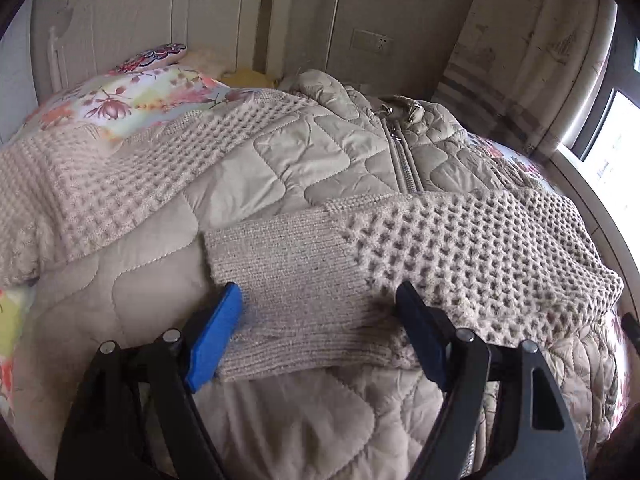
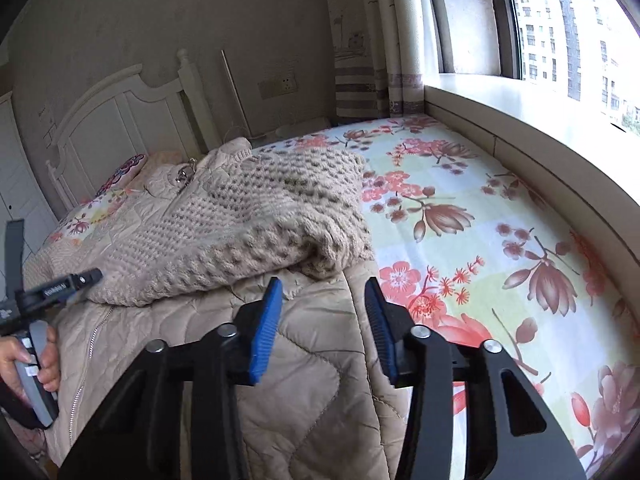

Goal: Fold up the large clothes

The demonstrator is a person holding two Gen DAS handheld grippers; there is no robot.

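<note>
Jaws apart on my left gripper [image 1: 316,312] straddling knit sleeve cuff [image 1: 288,288], right gripper [image 2: 324,300] spread wide over quilted jacket [image 2: 304,360], floral bedsheet [image 2: 480,220] beside.

Daylight from the window [image 2: 572,36] brightens the floral bedsheet [image 2: 460,200]; far walls stay dim, glass is overexposed, and fisheye bending darkens both views' corners.

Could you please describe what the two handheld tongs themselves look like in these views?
Both the left tongs and the right tongs have black linkage arms with silver pivot pins and ribbed blue pads. The left handle is grey, held by a bare hand.
</note>
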